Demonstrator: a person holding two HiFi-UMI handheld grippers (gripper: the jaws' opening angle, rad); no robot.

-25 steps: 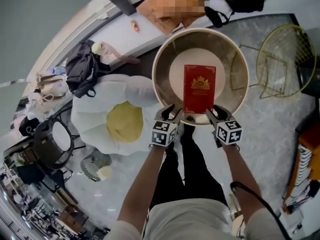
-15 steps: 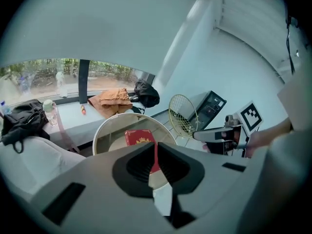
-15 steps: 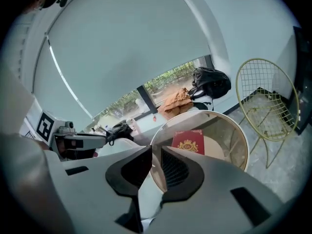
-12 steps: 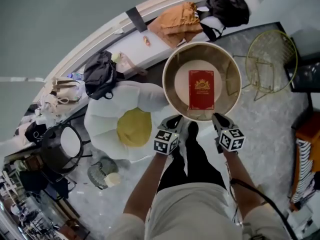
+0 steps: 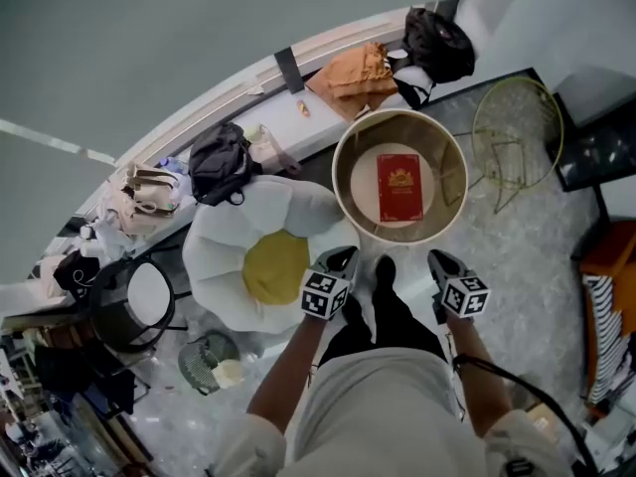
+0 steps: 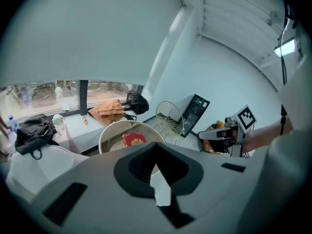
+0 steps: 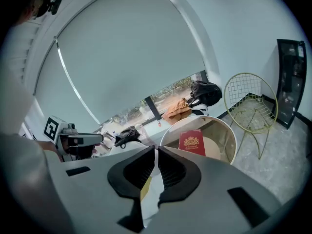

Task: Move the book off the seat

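Red book [image 5: 399, 186]: lies flat, cover up, on the pale seat pad inside the round tub chair [image 5: 341, 182], near the pad's middle. It has not shifted over the last second.

Change noted: a second ago both grippers reached the chair's near rim, their tips almost at the book's near edge. Now they sit well back from the chair, on the person's side of it, and the chair looks smaller in every view.

Left gripper [image 5: 339, 257]: fingers together, nothing between them.
Right gripper [image 5: 436, 259]: fingers together but for a hairline slit, nothing between them.

Judgement: the pull-back took no book with it. The book is on the seat, so the wanted state is not met here, and lifting it would need a fresh approach to the chair.

Containers:
- Tub chair: holds the book alone, as far as can be seen.
- Wire chair [image 5: 512, 127], just right of the tub chair: nothing seen in it.
- White cushion with a yellow centre [image 5: 260, 261], left of the tub chair.
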